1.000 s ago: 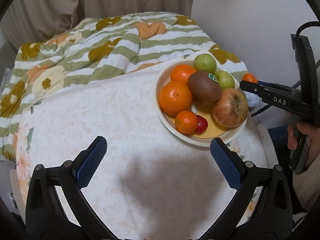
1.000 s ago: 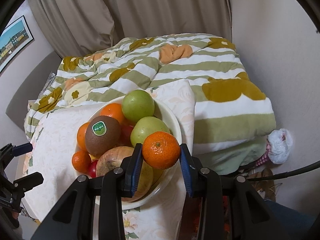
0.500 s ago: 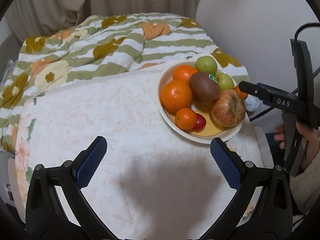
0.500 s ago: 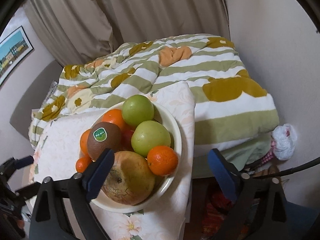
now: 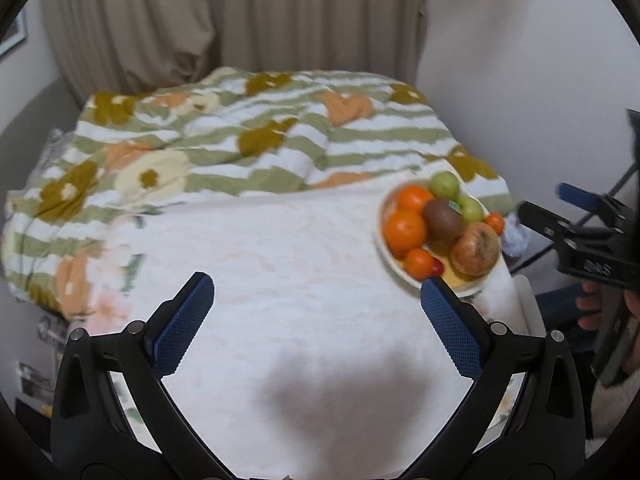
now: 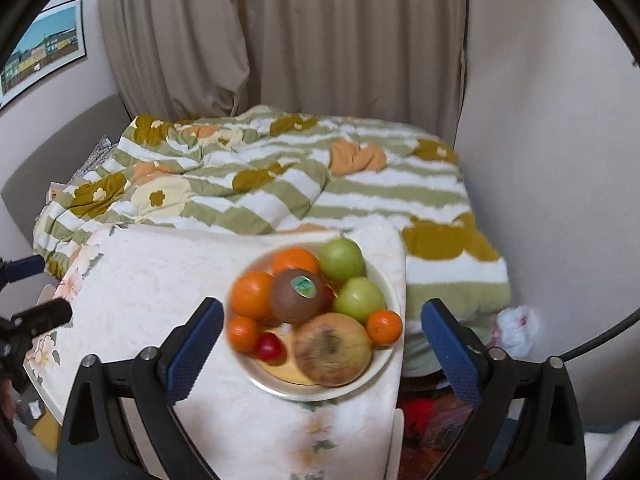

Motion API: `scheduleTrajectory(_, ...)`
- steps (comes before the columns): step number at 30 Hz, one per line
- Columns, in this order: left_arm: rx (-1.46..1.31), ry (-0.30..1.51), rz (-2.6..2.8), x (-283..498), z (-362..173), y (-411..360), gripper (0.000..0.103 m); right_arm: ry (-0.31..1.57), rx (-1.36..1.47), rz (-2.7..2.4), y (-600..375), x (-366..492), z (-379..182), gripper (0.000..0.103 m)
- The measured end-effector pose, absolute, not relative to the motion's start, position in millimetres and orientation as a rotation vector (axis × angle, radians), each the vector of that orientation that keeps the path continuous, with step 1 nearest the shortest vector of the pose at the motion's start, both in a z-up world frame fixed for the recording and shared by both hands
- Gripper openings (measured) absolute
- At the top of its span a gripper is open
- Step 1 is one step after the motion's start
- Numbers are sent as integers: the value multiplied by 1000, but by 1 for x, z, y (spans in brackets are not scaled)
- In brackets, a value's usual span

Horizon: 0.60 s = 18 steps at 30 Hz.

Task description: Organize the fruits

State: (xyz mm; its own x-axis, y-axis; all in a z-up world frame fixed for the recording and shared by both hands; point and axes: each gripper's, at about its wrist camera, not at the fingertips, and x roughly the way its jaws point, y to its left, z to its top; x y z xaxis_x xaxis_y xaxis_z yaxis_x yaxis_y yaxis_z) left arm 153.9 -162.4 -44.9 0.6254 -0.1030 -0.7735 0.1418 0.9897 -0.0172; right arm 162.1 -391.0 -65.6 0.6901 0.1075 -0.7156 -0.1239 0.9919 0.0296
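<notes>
All the fruit sits in the bowl (image 6: 384, 364) now, so the sorting looks almost done or done. The bowl stands near the right edge of the counter (image 6: 168, 280), close to its far right corner. In it are two green apples (image 6: 342, 259), a brown kiwi (image 6: 297, 295) with a sticker, some oranges, a big yellow-red apple (image 6: 333, 349) and a little red fruit (image 6: 270, 347). The small orange (image 6: 384, 327) lies at the bowl's right rim, just beside the big apple.

I think this step is letting go and pulling back. No fruit can be seen lying loose on the counter. The next move may only need both hands to lift away without bumping the bowl. The bowl is close to the counter's edge, so a knock could tip it off.

The right tool (image 6: 322, 334) has just been opening, and its jaws now stand as wide as they go. It holds nothing and touches nothing; the bowl shows between its blue pads but lower down.

The left tool (image 5: 316, 312) is wide open too. It hangs over the bare middle of the counter and holds nothing. The bowl is off to its right, and its right pad only seems to overlap the bowl's near rim.
</notes>
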Motion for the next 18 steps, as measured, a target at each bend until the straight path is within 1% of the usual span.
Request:
scheduleTrajectory(4,28,813,-110,139,-19,-131,103,760,3,113,-365,142,-37,102)
scheduleTrajectory(9,58,724,-67,124,5,-100,103,739,16,88,-329,123,-19,102)
scheduleTrajectory(18,14,661,-76,104,12,-55,103,734,25,43,-286,105,-14,102)
